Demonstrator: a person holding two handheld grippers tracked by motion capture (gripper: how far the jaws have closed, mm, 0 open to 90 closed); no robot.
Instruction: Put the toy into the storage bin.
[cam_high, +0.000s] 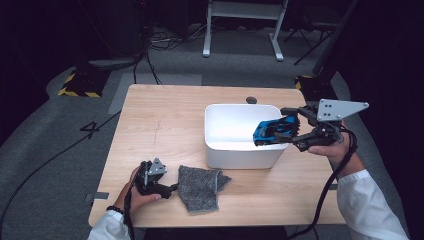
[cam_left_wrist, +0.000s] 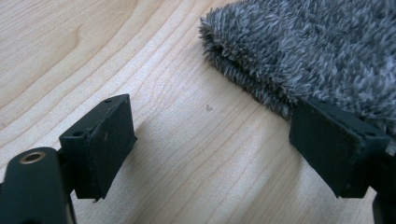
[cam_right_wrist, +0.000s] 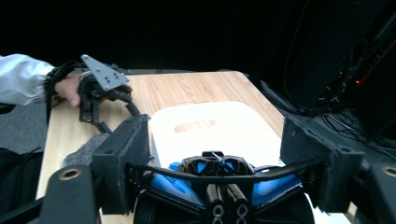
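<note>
Wooden table (cam_high: 165, 115), dark room. Right gripper (cam_high: 280, 127) clamps blue toy car (cam_high: 267, 130) over white bin (cam_high: 240, 155): lower before letting go. Left gripper (cam_high: 167, 187) rests spread and empty beside grey cloth (cam_high: 200, 187), near the bin.

table (cam_high: 165, 115): light wood | floor (cam_high: 50, 150): grey carpet | hazard-striped blocks (cam_high: 80, 85): beyond the table

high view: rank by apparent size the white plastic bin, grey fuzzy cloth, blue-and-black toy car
1. White plastic bin
2. Grey fuzzy cloth
3. Blue-and-black toy car, held above the table in the right gripper, so nearer the camera; it may look oversized.
</note>
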